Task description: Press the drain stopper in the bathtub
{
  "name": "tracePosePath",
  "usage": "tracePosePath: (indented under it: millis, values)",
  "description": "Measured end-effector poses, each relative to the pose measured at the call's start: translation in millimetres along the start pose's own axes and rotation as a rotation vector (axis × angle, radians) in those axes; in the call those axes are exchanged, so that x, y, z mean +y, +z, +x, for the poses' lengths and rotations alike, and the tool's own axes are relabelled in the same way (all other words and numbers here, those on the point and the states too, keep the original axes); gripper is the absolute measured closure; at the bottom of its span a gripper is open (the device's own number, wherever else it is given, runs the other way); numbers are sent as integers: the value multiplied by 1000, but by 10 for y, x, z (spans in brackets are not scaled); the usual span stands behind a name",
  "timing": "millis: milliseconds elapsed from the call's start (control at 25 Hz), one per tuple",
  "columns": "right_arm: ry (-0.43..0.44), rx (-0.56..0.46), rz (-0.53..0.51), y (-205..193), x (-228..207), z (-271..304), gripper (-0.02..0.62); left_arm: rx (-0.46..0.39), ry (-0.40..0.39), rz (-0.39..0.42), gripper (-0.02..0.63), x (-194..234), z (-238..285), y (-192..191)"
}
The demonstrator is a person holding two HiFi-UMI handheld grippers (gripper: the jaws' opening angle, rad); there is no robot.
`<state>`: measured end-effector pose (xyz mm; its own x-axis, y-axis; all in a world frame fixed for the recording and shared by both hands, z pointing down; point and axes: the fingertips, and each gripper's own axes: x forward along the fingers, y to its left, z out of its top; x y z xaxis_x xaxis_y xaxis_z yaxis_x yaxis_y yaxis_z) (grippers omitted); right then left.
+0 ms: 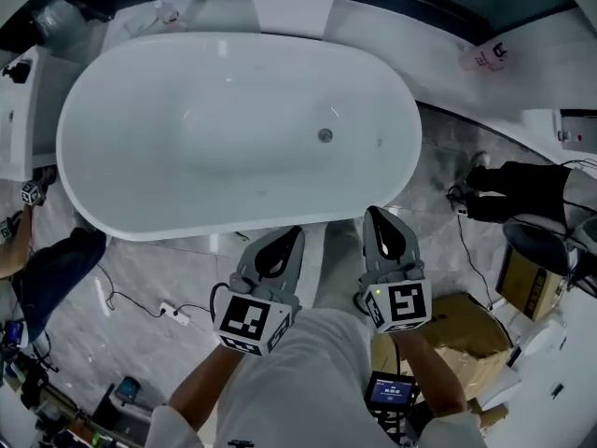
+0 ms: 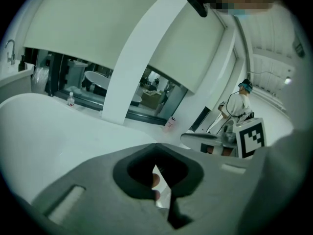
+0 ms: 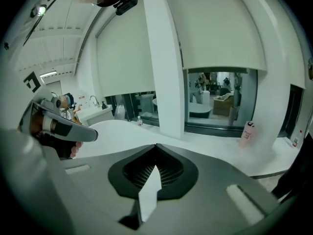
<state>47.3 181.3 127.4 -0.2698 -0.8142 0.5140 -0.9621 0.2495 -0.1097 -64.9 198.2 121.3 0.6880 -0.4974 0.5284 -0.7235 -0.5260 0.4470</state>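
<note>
Grey marbled floor (image 1: 438,171) surrounds a white oval freestanding bathtub (image 1: 187,230), which is seen from steeply above and appears dry and empty. The small round metal drain stopper (image 1: 325,135) is set in the tub's bottom, towards the right end and well apart from both tools.

The step in hand is judged to be the reach, as no press has yet begun. The right claw (image 1: 375,217) lies nearer the stopper, so it is probably the better choice. It would have to be carried over the near rim and lowered into the basin. The stopper should be met squarely on its centre with the closed tip, and the push should be directed straight down, not at a slant. On so smooth a surface a slanted push could slide off. A firm, short press is likely enough for a click-type plug, though its kind cannot be told from these views.

The left claw (image 1: 293,236) is held just outside the near rim, with its jaws brought together at the tips and nothing gripped between them. Only a sliver of light is shown through the hollow behind the tips. The right claw's jaws are likewise closed, its ribbed pads facing each other across that hollow, and it is empty. Neither claw touches the tub.
</note>
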Motion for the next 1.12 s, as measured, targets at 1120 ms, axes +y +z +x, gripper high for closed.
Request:
tracePosePath:
  millis: [1120]
  values:
    - [242,246,8,-2235,-1195,2773,595,172,162,-207,607,1609,2982,-1577]
